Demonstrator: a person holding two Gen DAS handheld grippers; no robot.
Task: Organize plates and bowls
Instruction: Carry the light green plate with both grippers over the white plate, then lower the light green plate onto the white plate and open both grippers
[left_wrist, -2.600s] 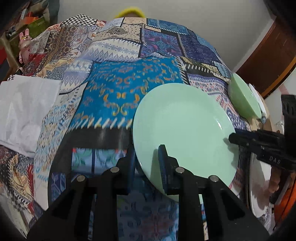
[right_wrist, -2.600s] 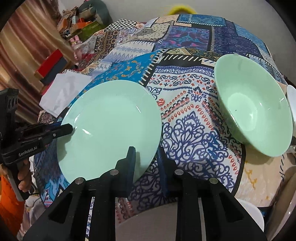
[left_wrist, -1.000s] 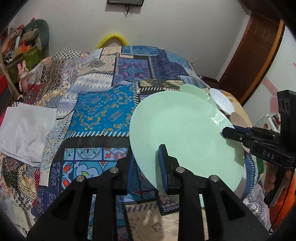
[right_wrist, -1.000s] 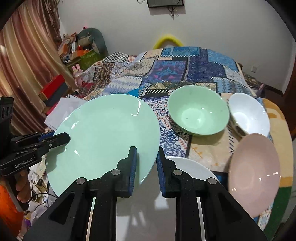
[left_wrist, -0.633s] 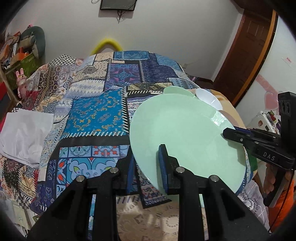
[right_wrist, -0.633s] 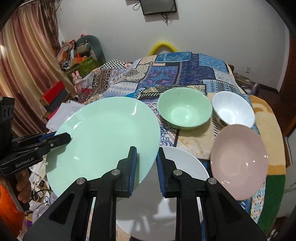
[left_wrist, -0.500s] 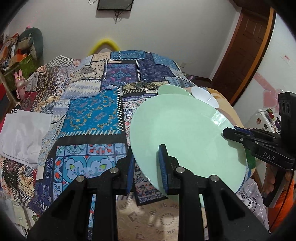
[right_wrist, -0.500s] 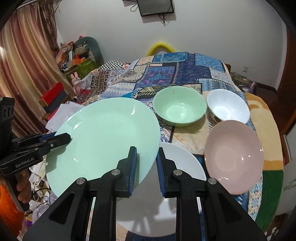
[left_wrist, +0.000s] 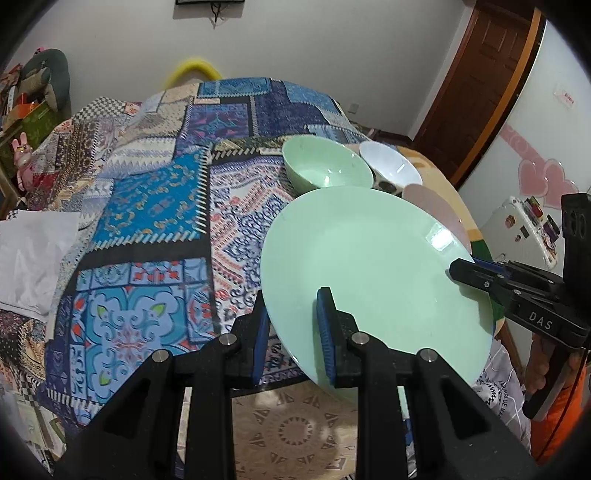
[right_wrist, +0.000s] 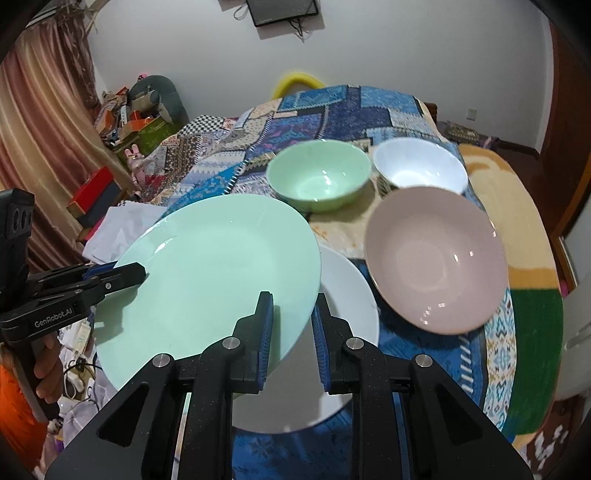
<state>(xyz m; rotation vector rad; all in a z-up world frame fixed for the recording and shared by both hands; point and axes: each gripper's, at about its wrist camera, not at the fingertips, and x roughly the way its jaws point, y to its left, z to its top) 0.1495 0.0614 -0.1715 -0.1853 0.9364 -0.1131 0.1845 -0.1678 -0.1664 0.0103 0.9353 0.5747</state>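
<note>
1. The patchwork blue patterned cloth (right_wrist: 343, 110) covers the table beneath all the dishes.
2. The round mint-green glossy plate (right_wrist: 221, 273) is lifted off the cloth, partly above the flat white plate (right_wrist: 347, 306).
3. The wide pink ceramic bowl (right_wrist: 436, 258) lies right of the green plate.
4. The mint-green bowl (right_wrist: 319, 179) and white bowl (right_wrist: 419, 168) sit beyond it, side by side.
5. The left gripper (left_wrist: 291, 325) clamps the green plate's left rim; the right gripper (right_wrist: 291, 326) clamps its right rim.
</note>
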